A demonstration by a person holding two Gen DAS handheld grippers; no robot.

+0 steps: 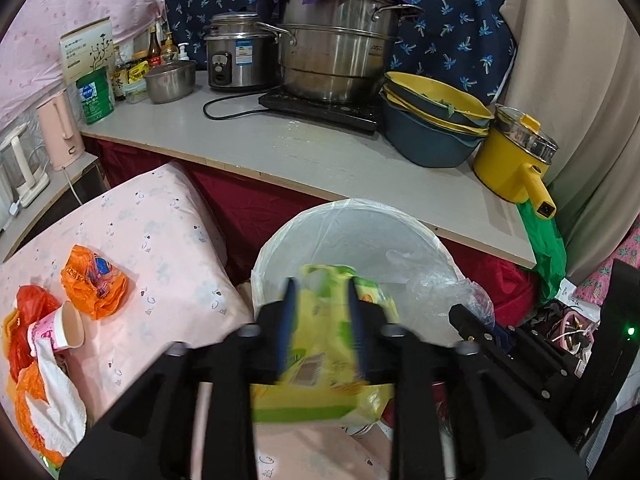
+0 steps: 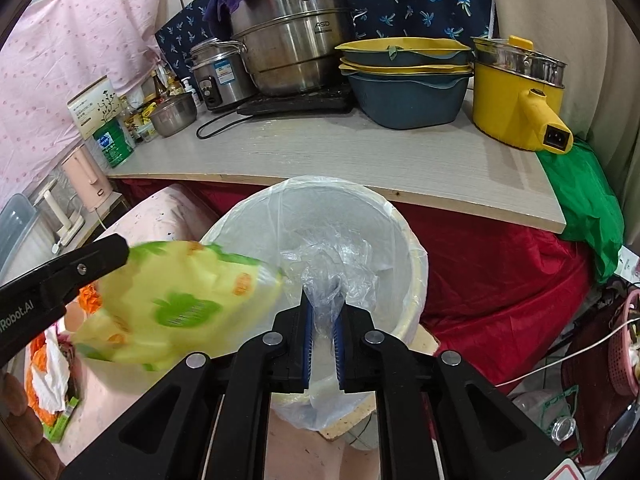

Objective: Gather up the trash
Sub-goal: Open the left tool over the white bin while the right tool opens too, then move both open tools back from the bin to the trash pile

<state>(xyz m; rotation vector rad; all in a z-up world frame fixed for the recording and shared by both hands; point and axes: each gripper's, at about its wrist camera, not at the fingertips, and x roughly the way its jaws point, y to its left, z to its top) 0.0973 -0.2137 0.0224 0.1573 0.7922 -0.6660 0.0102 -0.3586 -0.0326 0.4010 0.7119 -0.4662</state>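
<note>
My left gripper (image 1: pixel 320 284) is shut on a yellow-green plastic wrapper (image 1: pixel 320 344) and holds it over the near rim of the bin (image 1: pixel 360 216), which is lined with a white bag. The wrapper (image 2: pixel 180 300) also shows in the right wrist view, blurred, left of the bin (image 2: pixel 412 248). My right gripper (image 2: pixel 322 300) is shut on a crumpled clear plastic bag (image 2: pixel 336 264) above the bin's opening. On the pink cloth (image 1: pixel 168 248) at the left lie an orange bag (image 1: pixel 94 280), a paper cup (image 1: pixel 66 326), a red bag (image 1: pixel 32 304) and white tissue (image 1: pixel 60 396).
A grey tabletop (image 1: pixel 304 148) behind the bin carries steel pots (image 1: pixel 336 52), a rice cooker (image 1: pixel 236 52), stacked yellow-blue basins (image 1: pixel 432 120), a yellow electric pot (image 1: pixel 516 160), a green tin (image 1: pixel 94 96) and bottles. A green bag (image 2: pixel 584 200) hangs at the right. Red cloth (image 2: pixel 492 280) drapes below.
</note>
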